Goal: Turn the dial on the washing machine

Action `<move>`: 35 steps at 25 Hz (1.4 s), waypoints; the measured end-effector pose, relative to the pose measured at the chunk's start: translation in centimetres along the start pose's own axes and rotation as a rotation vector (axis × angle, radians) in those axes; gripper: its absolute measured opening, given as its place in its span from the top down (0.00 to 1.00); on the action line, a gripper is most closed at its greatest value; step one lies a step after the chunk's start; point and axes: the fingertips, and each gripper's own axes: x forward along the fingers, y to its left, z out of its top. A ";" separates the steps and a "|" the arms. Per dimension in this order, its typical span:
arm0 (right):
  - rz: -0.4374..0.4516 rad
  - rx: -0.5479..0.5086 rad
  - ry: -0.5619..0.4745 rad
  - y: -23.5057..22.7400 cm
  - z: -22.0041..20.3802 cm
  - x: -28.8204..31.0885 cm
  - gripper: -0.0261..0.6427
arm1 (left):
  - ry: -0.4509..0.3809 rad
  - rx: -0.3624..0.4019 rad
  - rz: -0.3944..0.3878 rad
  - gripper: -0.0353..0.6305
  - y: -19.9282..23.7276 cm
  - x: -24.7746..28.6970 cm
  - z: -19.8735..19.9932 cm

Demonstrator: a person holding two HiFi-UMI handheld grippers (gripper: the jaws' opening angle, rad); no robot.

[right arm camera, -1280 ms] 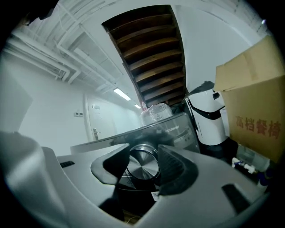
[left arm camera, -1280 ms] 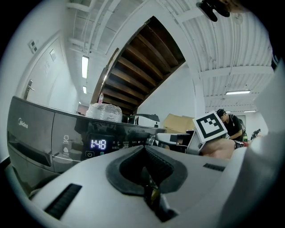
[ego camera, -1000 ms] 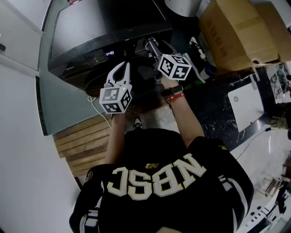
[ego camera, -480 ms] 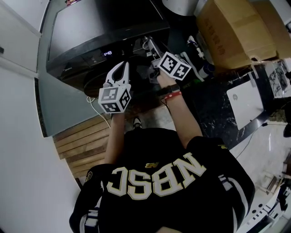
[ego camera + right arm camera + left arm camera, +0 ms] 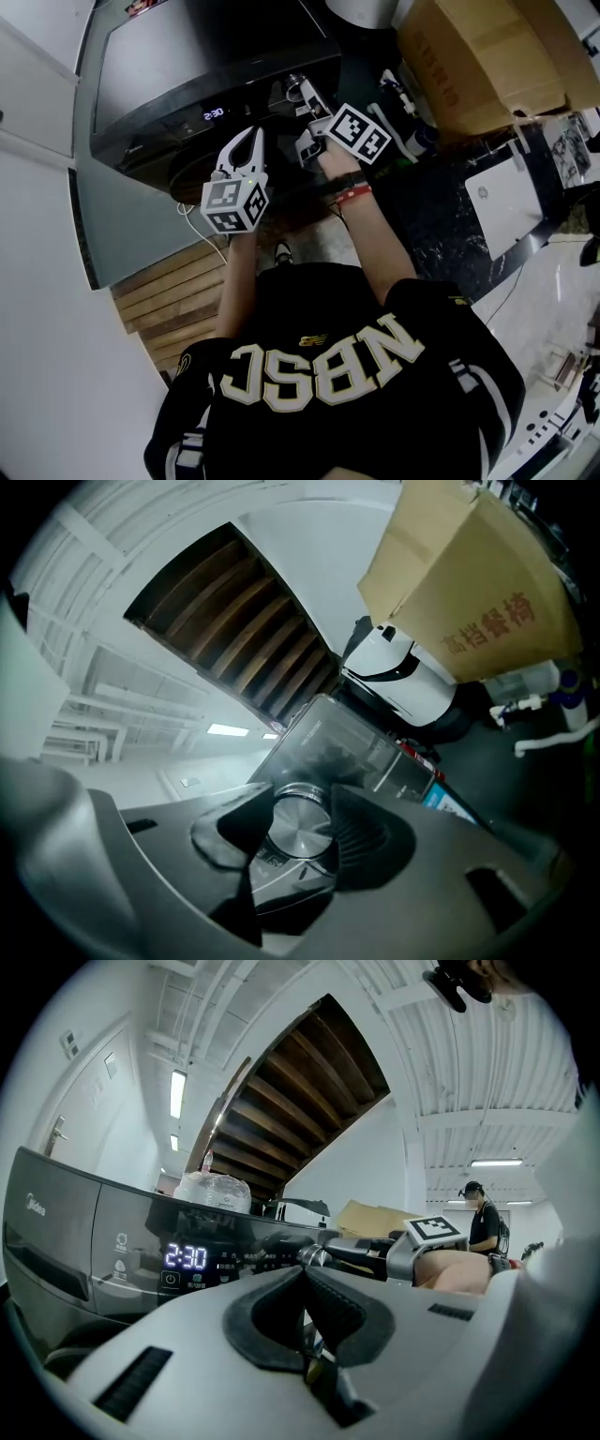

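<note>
Dark glossy washing machine (image 5: 187,66), round brushed-silver metal dial (image 5: 293,829) held in right tongs (image 5: 300,797).
The dial sits on the front control panel, right of the lit 2:30 display (image 5: 186,1257). It has a flat face, radial sheen and a chrome rim. Right tongs' black pads are spread wide, pressing its sides. Left tongs (image 5: 302,1274) are closed together, empty.

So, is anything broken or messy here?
No, nothing stands out. The washer looks whole, and its display is lit. The right gripper is shut on the dial. The left gripper is shut and holds nothing.
</note>
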 end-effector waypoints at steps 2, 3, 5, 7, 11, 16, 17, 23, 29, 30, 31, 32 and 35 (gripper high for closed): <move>0.004 -0.011 0.011 0.0 0.0 0.0 0.66 | 0.005 0.013 -0.003 0.93 -0.1 0.1 -0.1; 0.006 -0.015 0.015 0.1 0.0 0.1 0.66 | 0.007 0.020 -0.004 0.93 -0.1 0.2 -0.1; 0.012 -0.028 0.021 0.1 0.0 0.1 0.66 | 0.010 0.034 -0.007 0.93 -0.2 0.4 -0.2; 0.019 -0.058 0.027 0.2 0.0 0.1 0.66 | 0.013 0.051 -0.012 0.93 -0.4 0.6 -0.2; 0.020 -0.041 0.024 0.2 -0.1 0.1 0.66 | 0.018 0.078 -0.027 0.93 -0.7 1.2 -0.4; 0.027 0.092 -0.005 -0.3 -0.2 0.0 0.67 | 0.024 0.081 -0.042 0.93 -0.9 1.6 -0.6; 0.034 0.128 -0.010 -0.4 -0.2 0.0 0.67 | 0.024 0.082 -0.043 0.93 -0.9 1.7 -0.6; 0.041 0.300 -0.047 -1.2 -0.4 -0.2 0.67 | 0.027 0.075 -0.052 0.93 -1.0 2.2 -0.8; 0.031 0.559 -0.113 -2.6 -1.0 -0.3 0.66 | 0.021 0.032 -0.055 0.93 -1.0 2.5 -0.9; 0.028 0.552 -0.108 -2.5 -1.0 -0.3 0.66 | 0.022 0.033 -0.053 0.93 -0.9 2.4 -0.9; 0.026 0.534 -0.099 -2.4 -0.9 -0.4 0.66 | 0.022 0.036 -0.051 0.93 -0.8 2.4 -0.9; 0.028 0.510 -0.088 -2.2 -0.8 -0.3 0.66 | 0.022 0.038 -0.047 0.93 -0.7 2.4 -0.8; 0.038 0.433 -0.064 -1.9 -0.4 -0.4 0.66 | 0.019 0.050 -0.036 0.93 -0.3 2.3 -0.6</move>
